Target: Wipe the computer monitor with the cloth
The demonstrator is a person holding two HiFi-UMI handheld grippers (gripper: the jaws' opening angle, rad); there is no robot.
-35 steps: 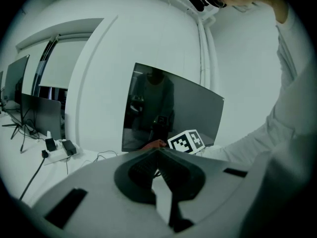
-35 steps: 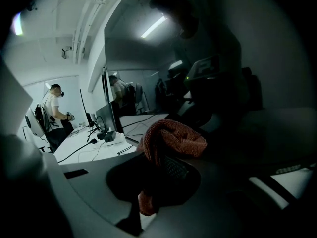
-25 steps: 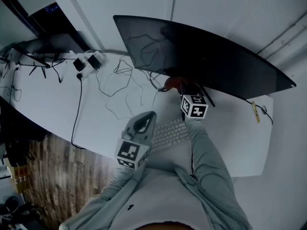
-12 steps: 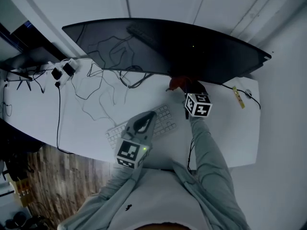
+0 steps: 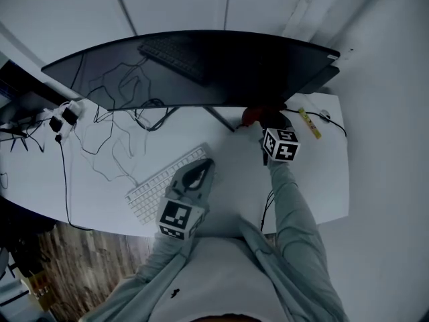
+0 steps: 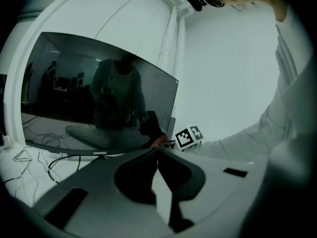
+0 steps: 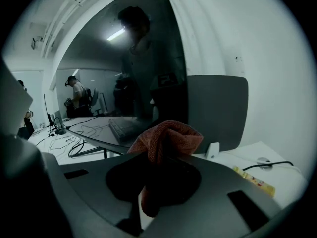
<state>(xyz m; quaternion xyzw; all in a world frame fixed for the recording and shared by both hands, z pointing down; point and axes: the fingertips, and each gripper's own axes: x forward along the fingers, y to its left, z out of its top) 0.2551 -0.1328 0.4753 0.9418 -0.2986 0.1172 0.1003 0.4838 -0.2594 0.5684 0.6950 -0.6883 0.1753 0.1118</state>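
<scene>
White desk (image 5: 328, 186) against a white wall, wood floor (image 5: 40, 260) off its front-left edge. Left of the monitor (image 5: 201, 72): plugs (image 5: 64, 118) w/ loose cables (image 5: 107, 146) trailing under its left end. In front of monitor, left of centre: white keyboard (image 5: 151, 190), set at an angle. Left gripper (image 5: 203, 165) hovers over keyboard's right end, jaws pressed together, nothing between. Monitor is wide, curved, screen dark, mirroring keyboard & cables. Right gripper (image 5: 263, 121) sits at monitor's bottom edge, right of the stand (image 5: 220, 119), clamped on the cloth (image 5: 251, 115): reddish, coarse weave, bunched, poking up past the jaws; can't tell if it touches the screen. Below monitor's right end: yellow strip (image 5: 308, 123) & thin cord (image 5: 333, 124).
</scene>
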